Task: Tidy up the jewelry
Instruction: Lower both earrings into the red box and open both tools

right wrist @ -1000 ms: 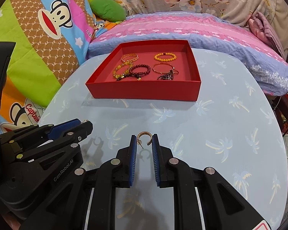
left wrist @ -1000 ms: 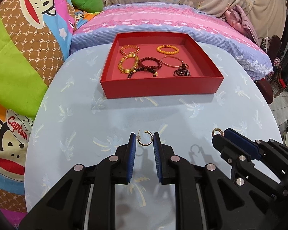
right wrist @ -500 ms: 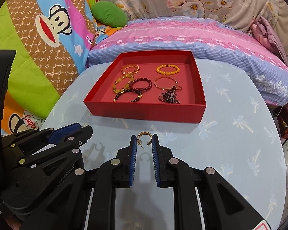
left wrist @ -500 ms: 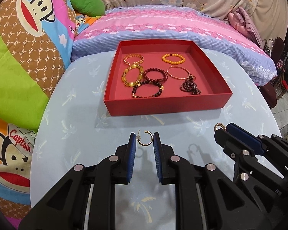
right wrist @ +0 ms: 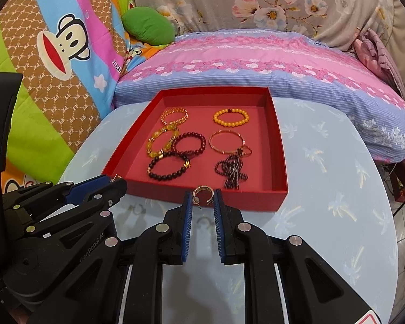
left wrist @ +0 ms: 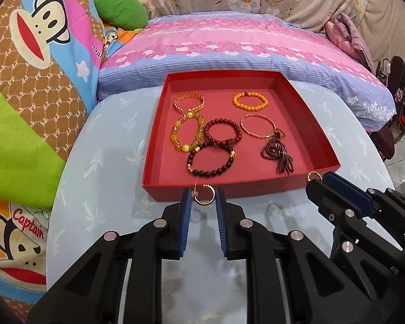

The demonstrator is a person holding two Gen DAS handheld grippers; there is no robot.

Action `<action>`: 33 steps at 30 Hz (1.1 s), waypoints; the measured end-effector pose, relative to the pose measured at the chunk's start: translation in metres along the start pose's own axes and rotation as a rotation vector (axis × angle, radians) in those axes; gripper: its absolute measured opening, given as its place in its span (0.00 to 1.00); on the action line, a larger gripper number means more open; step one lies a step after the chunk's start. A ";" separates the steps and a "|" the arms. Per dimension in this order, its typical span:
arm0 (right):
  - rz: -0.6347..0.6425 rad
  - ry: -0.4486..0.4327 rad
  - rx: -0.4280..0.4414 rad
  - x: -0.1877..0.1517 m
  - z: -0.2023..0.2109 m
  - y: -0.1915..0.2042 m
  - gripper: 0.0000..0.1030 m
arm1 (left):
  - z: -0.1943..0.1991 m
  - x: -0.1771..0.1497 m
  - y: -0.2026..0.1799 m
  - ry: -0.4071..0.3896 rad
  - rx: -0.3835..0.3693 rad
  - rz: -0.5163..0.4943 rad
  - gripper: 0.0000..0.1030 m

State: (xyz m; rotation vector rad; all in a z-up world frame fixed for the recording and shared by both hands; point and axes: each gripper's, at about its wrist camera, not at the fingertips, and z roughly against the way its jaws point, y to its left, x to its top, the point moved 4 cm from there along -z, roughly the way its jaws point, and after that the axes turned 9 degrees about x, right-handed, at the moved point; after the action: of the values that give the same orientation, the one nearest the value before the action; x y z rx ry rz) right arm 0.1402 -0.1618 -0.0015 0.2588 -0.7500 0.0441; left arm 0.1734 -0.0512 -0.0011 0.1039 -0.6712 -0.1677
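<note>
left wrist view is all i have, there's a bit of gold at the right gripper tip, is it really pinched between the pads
observer: Yes. The right wrist view shows the right gripper shut on a gold hoop earring, with a blue pad on each side.
operator: which way is the hoop turned
observer: Its open side faces down, and the post sits by the left pad.
operator: whats straight ahead of it
observer: The red tray's near wall, with the dark beaded tassel lying just behind it.
</note>
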 end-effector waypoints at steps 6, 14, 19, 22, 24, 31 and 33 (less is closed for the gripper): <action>0.004 -0.017 -0.008 0.021 -0.010 -0.006 0.15 | -0.014 0.020 0.000 -0.006 0.009 0.005 0.18; -0.003 -0.028 -0.023 0.046 -0.031 -0.017 0.15 | -0.035 0.047 -0.003 -0.011 0.016 0.001 0.18; -0.011 -0.021 -0.036 0.058 -0.048 -0.025 0.15 | -0.053 0.060 -0.007 -0.005 0.023 -0.007 0.18; -0.017 -0.016 -0.041 0.064 -0.059 -0.030 0.15 | -0.063 0.067 -0.008 0.000 0.027 -0.011 0.18; -0.019 -0.011 -0.045 0.067 -0.066 -0.033 0.15 | -0.071 0.072 -0.009 0.004 0.030 -0.011 0.18; -0.038 0.009 -0.046 0.074 -0.090 -0.042 0.15 | -0.096 0.080 -0.011 0.023 0.037 -0.015 0.18; -0.044 0.016 -0.046 0.074 -0.096 -0.043 0.15 | -0.103 0.081 -0.011 0.033 0.041 -0.015 0.18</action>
State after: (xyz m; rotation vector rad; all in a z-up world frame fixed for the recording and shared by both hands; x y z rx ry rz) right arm 0.2644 -0.1837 -0.0282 0.2311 -0.7281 -0.0122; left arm 0.2988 -0.0728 -0.0332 0.1505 -0.6410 -0.1668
